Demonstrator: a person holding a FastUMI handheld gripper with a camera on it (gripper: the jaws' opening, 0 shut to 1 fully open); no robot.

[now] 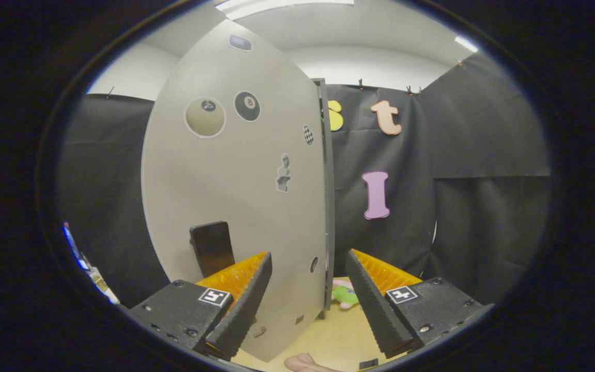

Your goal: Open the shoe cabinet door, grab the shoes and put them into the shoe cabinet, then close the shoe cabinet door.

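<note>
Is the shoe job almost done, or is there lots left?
Hard to say. The cabinet door stands swung out, its edge between the open gripper fingers, which grip nothing. Whether shoes are already inside can't be seen. Something pink and green lies on the floor beyond the door. The door remains to be closed.

Grey stickered shoe cabinet door (235, 196) stands ajar.
</note>
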